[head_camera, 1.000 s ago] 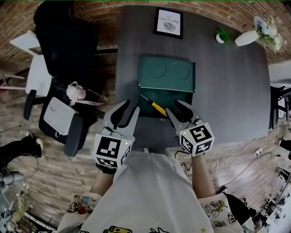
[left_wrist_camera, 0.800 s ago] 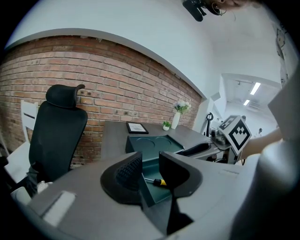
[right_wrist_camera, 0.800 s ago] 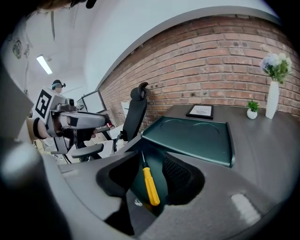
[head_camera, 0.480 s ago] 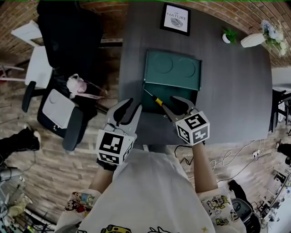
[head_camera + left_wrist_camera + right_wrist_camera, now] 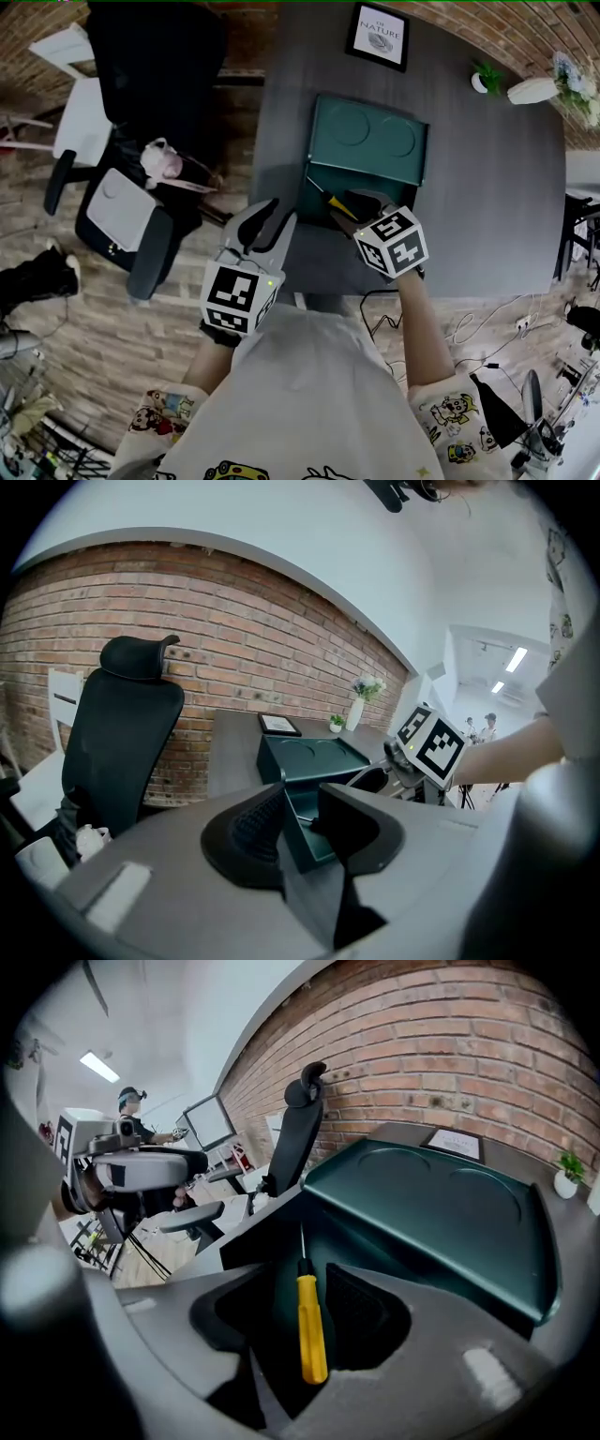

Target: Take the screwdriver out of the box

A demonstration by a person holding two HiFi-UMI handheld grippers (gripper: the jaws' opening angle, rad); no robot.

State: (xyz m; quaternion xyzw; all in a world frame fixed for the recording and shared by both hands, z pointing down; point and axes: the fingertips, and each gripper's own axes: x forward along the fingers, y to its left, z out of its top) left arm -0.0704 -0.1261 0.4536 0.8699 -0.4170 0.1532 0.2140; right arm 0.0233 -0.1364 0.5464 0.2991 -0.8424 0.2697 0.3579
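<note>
One slim yellow-handled screwdriver (image 5: pixel 310 1321) lies in a rectangular dark-green box (image 5: pixel 431 1213).

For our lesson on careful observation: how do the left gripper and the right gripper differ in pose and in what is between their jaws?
The right gripper hangs over the open green box, tilted steeply down; the left gripper hangs beside the box's near corner, nearer level. The yellow screwdriver lies between the right gripper's jaws, which have just been opening and do not press it; the left gripper's jaws grip nothing. Both are open.
</note>
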